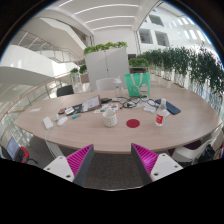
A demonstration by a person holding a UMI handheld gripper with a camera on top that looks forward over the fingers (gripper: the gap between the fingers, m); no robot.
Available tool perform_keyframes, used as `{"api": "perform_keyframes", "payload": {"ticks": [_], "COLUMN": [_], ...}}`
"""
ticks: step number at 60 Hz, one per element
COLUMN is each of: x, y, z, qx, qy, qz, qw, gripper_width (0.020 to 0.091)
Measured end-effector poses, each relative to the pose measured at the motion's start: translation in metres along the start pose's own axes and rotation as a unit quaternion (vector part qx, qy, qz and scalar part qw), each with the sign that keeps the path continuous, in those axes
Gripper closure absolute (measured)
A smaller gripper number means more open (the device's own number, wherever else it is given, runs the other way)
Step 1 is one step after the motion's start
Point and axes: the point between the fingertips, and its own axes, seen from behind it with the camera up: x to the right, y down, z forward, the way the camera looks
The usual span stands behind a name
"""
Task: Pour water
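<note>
On the round wooden table, a white cup stands near the middle, well beyond my fingers. To its right lies a red coaster, and further right stands a white bottle with a red label. My gripper hangs short of the table's near edge, open, its magenta pads spread wide with only grey carpet between them. Nothing is held.
A laptop, papers, cables and a dark phone lie on the table. A teal bag stands at the far side. Chairs surround the table, planters with green plants stand behind, and grey carpet lies below the gripper.
</note>
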Motion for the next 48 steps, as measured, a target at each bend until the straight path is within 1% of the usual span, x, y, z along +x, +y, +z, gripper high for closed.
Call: {"api": "perform_keyframes", "payload": {"ticks": [2,5,9,17,22,31,39,48], "x": [-0.031,-0.036,-0.029,0.000,0.038,0.128,0.201,0.258], "y": [0.015,0.021,0.021,0.016,0.003,-0.021,-0.041,-0.067], "z": [-0.010,-0.006,-0.009,0.005,0.023,0.080,0.158,0.238], "qx": [0.000,0.002,0.004,0.014,0.040,0.072,0.096,0.121], "qy": [0.014,0.032,0.044,0.056,0.071,0.119,0.135,0.140], "qz": [0.003,0.008,0.018,0.016,-0.002,-0.024,-0.007,-0.007], "qw": [1.000,0.999,0.999,0.998,0.997,0.990,0.986,0.983], "gripper_width": [0.0285,0.0289,0.0292,0.0289,0.0293,0.0296,0.0295,0.0292]}}
